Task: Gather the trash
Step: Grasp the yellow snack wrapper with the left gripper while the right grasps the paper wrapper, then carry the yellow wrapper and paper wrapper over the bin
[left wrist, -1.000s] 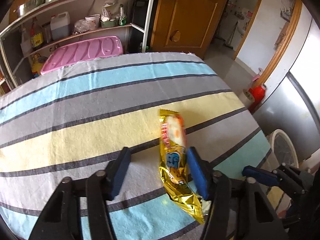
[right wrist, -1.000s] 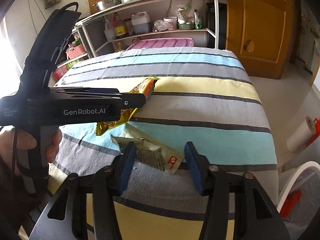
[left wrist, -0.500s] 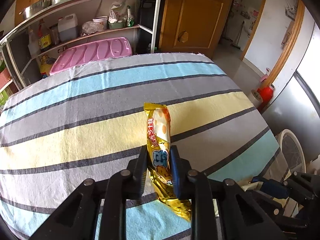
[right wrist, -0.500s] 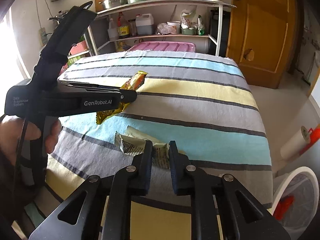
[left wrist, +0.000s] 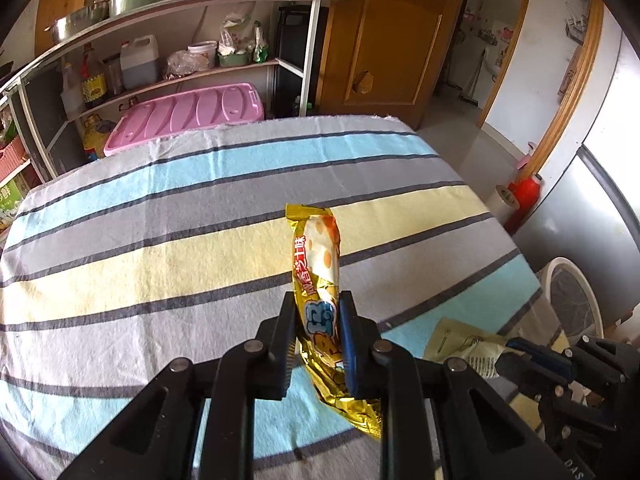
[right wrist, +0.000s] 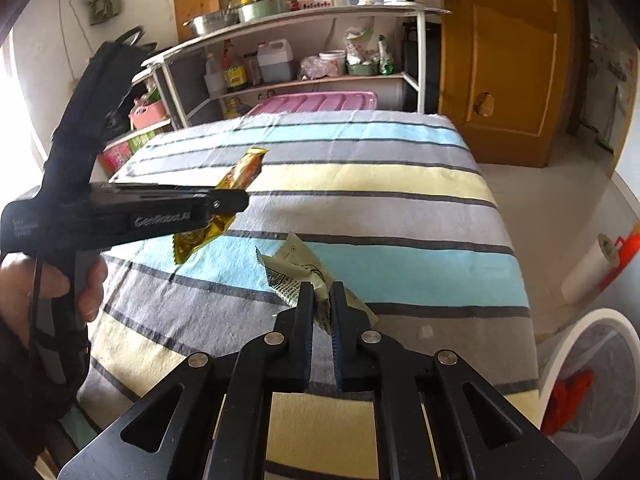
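Gripping is the step in hand: both pieces of trash are pinched and what remains, as I judge it, is the carry to the white-rimmed waste bin (right wrist: 568, 344) standing on the floor just off the table's right edge (a red scrap already lies inside). That next move calls for a clean lift off the blue, grey and yellow striped tablecloth (left wrist: 160, 240), then a swing rightward without loosening either grip. The left gripper (left wrist: 318, 312) is clamped tight across the lower middle of the shiny gold foil snack wrapper (left wrist: 320, 264), whose top end stands above the pads. The right gripper (right wrist: 320, 304) is closed on the crumpled pale green printed packet (right wrist: 294, 272), which spreads left and ahead of its fingers.
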